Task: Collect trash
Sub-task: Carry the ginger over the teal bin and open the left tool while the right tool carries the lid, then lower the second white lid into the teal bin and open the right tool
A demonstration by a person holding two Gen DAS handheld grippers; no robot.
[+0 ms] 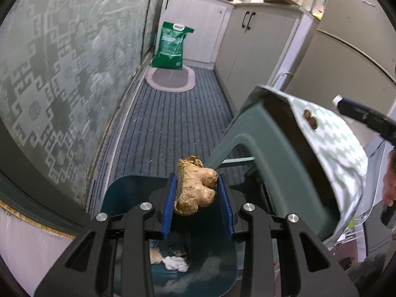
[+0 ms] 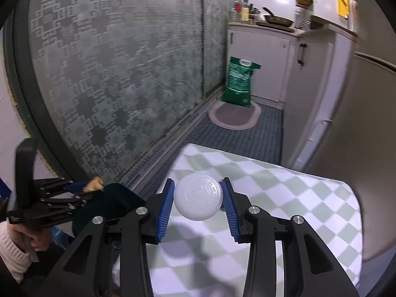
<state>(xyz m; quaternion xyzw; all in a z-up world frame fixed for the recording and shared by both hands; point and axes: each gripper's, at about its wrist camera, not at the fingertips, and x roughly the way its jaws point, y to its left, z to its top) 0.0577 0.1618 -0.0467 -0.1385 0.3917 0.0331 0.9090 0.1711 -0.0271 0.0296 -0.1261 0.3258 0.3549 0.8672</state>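
We hold a piece of ginger (image 1: 195, 185) clamped between the blue pads of the left gripper (image 1: 198, 190), directly above the open mouth of the dark teal bin (image 1: 118, 188). We judge this the drop step: next the left gripper needs to let go so the ginger falls into the bin. In the bin lie a crumpled white tissue (image 1: 175, 263) and some darker scraps. The right gripper (image 2: 197, 196) clasps a white plastic lid (image 2: 198, 199) above the checked cloth on the worktop (image 2: 284, 198) beside the bin; it would need carrying over the bin afterwards. Two small brown bits (image 1: 310, 118) sit on the cloth, beyond the bin.
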